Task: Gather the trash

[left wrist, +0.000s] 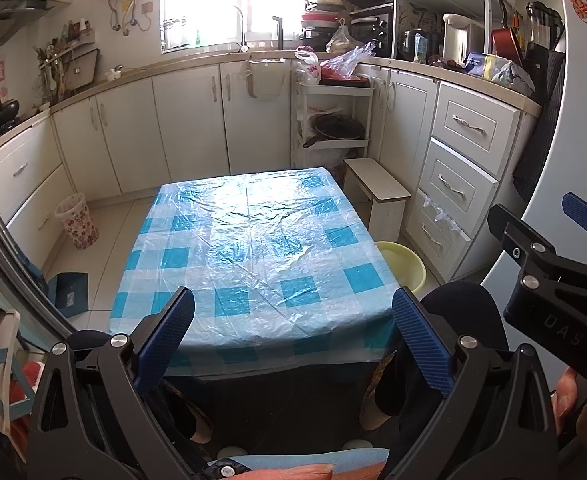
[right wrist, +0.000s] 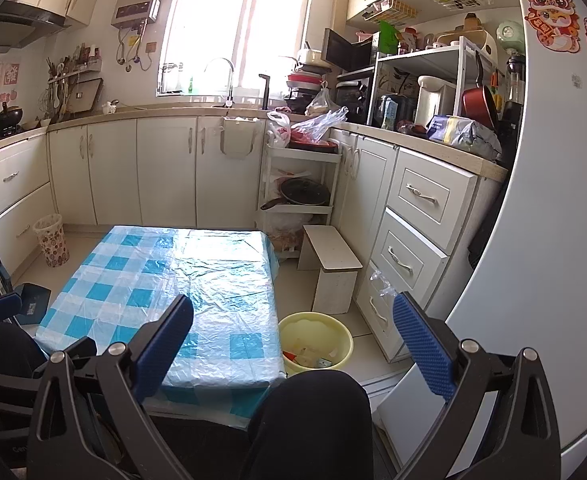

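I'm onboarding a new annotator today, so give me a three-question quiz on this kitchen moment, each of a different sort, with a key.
1. True or false: the left gripper is shut on a piece of trash.
2. Multiple choice: the yellow basin with scraps in it stands A) on the checked tablecloth, B) on the floor beside the table, C) on the white stool.
3. Fill in: the tablecloth on the table is checked white and ____.

Key:
1. False; both it and the right gripper are open and empty.
2. B.
3. Blue.
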Tool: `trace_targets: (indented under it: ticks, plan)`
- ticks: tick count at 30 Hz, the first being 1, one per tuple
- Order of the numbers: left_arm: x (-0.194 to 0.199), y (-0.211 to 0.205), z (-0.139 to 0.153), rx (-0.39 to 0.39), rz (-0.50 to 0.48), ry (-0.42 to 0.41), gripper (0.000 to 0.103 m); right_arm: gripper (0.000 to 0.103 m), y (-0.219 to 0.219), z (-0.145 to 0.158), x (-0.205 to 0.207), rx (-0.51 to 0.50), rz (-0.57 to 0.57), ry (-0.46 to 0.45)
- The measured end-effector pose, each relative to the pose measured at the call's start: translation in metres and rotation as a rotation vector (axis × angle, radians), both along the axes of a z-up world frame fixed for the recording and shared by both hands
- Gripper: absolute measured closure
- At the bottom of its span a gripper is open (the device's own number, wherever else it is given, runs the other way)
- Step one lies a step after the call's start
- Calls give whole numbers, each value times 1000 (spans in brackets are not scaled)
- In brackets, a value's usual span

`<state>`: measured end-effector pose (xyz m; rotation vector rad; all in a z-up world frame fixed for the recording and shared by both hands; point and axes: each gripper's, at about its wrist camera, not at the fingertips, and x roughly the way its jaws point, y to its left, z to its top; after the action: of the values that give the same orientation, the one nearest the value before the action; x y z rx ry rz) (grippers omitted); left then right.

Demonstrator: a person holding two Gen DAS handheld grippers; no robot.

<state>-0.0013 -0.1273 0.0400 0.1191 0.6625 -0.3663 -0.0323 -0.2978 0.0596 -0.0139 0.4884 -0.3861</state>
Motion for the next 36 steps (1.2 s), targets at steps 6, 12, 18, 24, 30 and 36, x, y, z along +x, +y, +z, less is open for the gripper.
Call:
trace_targets:
  ticks: [6,12,18,24,30,36]
  plan:
    - [4,0,-3,2,4,8,8,7,0,-3,4,2,5,11]
    - [7,1,-5,2,5,15,8,7,1,-5,7,3,9,17]
    - [11,5,-6,-3,8,25,8,7,1,-6,9,4,11,19]
    - [19,10,-11,-8,27,40,8,7,3,-9,17,5,19,27]
    - [30,14,-15,-7,33,46,8,7,4,-15,30,5,29,42]
    - [57,35,-15,-29,112,5,8,7,7,-28,58,27,59,72]
